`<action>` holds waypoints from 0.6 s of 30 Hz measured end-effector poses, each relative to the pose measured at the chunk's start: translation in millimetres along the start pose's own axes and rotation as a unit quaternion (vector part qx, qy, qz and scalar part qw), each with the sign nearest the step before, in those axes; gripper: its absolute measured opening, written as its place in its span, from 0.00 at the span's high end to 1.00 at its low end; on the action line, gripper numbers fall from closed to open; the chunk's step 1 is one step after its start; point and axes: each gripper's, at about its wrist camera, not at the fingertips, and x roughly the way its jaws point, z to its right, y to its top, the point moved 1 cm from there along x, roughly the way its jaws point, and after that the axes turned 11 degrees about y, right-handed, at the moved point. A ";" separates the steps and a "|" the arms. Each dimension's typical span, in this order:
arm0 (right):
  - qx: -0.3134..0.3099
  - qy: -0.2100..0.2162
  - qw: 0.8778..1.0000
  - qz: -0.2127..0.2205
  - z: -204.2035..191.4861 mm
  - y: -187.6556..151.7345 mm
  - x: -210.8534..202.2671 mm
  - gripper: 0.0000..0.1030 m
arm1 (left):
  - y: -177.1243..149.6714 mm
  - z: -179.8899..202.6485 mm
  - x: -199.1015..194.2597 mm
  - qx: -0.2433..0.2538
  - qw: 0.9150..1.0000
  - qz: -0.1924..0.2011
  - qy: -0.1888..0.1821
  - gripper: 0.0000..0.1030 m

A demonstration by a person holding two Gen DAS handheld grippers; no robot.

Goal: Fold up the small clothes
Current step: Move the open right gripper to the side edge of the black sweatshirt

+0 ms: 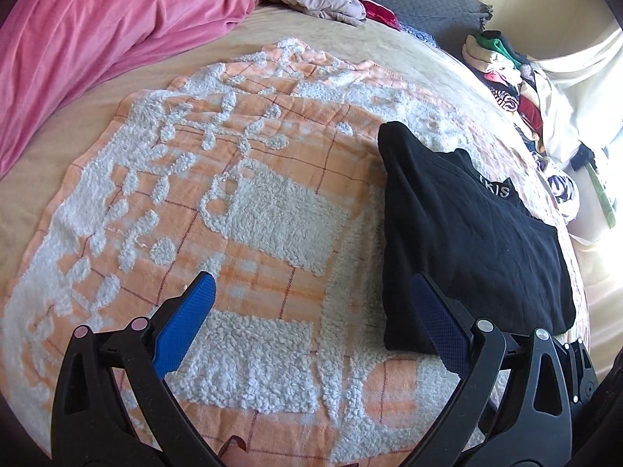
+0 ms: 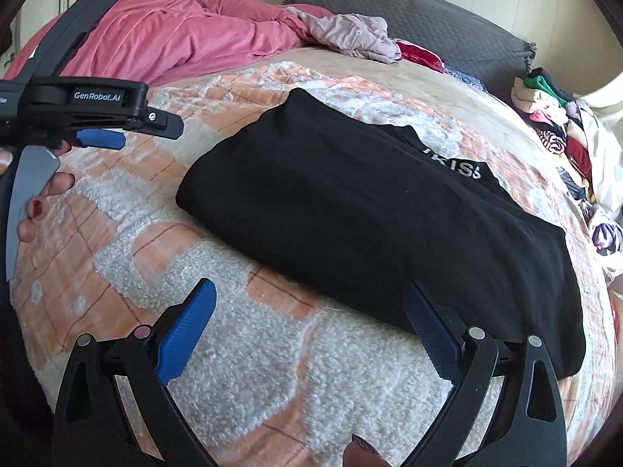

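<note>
Holding left claw (image 1: 311, 311) released, blue pads spread wide, nothing between them, hovering over orange-and-white fleecy blanket (image 1: 241, 210) on bed. Black garment (image 2: 373, 229) lying folded into thick slab on blanket, right of left claw; surface smooth, white lettering showing near collar edge. Holding right claw (image 2: 311, 311) released too, empty, its right pad just at garment's near edge.
</note>
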 end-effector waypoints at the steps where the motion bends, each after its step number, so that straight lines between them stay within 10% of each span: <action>1: -0.004 -0.003 1.000 -0.005 -2.4 1.6 4.0 0.07 | 1.4 -1.3 1.6 -0.001 1.000 -0.002 0.000 0.09; 18: -0.075 -0.093 0.992 -0.030 -25.0 33.5 71.0 0.06 | 29.3 -0.7 25.0 -0.012 0.999 -0.020 -0.030 0.09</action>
